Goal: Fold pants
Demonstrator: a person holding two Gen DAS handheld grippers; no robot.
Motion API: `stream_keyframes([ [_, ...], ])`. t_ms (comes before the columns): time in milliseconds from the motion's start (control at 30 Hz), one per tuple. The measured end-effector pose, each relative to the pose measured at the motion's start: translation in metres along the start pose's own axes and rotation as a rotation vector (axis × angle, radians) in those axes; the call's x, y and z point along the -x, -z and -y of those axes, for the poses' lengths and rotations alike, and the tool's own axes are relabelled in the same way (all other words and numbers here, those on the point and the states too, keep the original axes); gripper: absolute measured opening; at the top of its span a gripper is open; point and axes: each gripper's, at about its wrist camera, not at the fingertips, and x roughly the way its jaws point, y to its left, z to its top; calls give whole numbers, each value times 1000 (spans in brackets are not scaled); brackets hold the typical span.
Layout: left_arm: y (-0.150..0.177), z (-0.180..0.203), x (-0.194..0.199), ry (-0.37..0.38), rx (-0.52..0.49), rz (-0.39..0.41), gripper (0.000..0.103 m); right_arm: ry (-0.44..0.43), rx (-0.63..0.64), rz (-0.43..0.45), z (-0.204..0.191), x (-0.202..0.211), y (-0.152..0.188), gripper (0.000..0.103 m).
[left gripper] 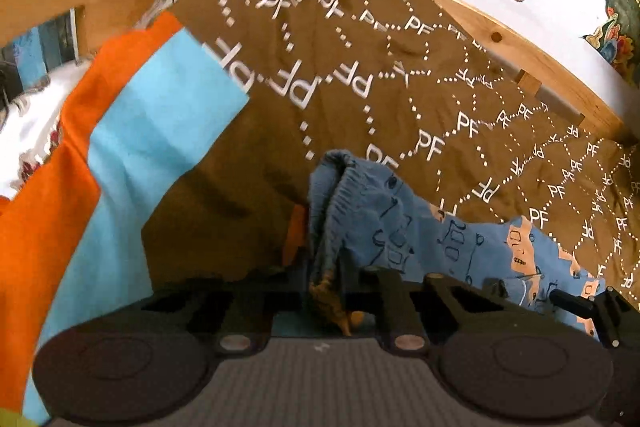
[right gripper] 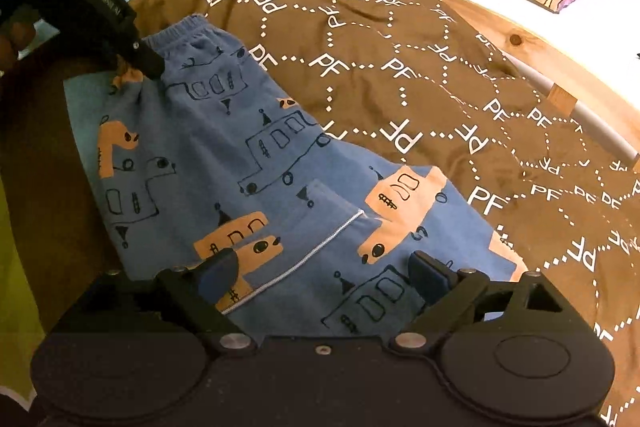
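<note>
blue printed pants [right gripper: 256, 163] are lying flat on the brown pf-print bedspread [right gripper: 420, 67], waistband end at the far left, leg end near the right-wrist camera. left gripper [left gripper: 340, 283] is pinching bunched waistband fabric between its fingers, jaws narrow and closed on the cloth; in the right view it is showing as a black tool [right gripper: 120, 27] sitting on the waistband corner. right gripper [right gripper: 324, 275] is hovering over the lower leg with jaws spread wide, holding nothing, cloth showing between the fingers; can't tell if the tips are touching it.

judging the step: getting both ends held before the fold. to do it well, the right one is needing to drop onto the hem edge and close on all layers, not just the top one. then both ends should be lifting together and level, keeping the fabric taut so no wrinkles get trapped. the pinch at the left looks bunched, so the fold may end up skewed. wooden bed rail [right gripper: 520, 39] is running along the far side, well apart from the pants.
</note>
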Motion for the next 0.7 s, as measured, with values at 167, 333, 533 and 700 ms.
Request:
stream_keyframes([
  [167, 0, 31, 18, 3, -80, 39, 13, 15, -5, 16, 0, 0, 3, 94],
  [333, -5, 66, 41, 87, -181, 80, 13, -17, 9, 77, 6, 17, 4, 94],
  [533, -5, 128, 61, 202, -340, 109, 13, -42, 155, 93, 50, 75, 12, 96],
  [700, 12, 200, 56, 303, -493, 85, 13, 64, 142, 14, 100, 129, 36, 98],
])
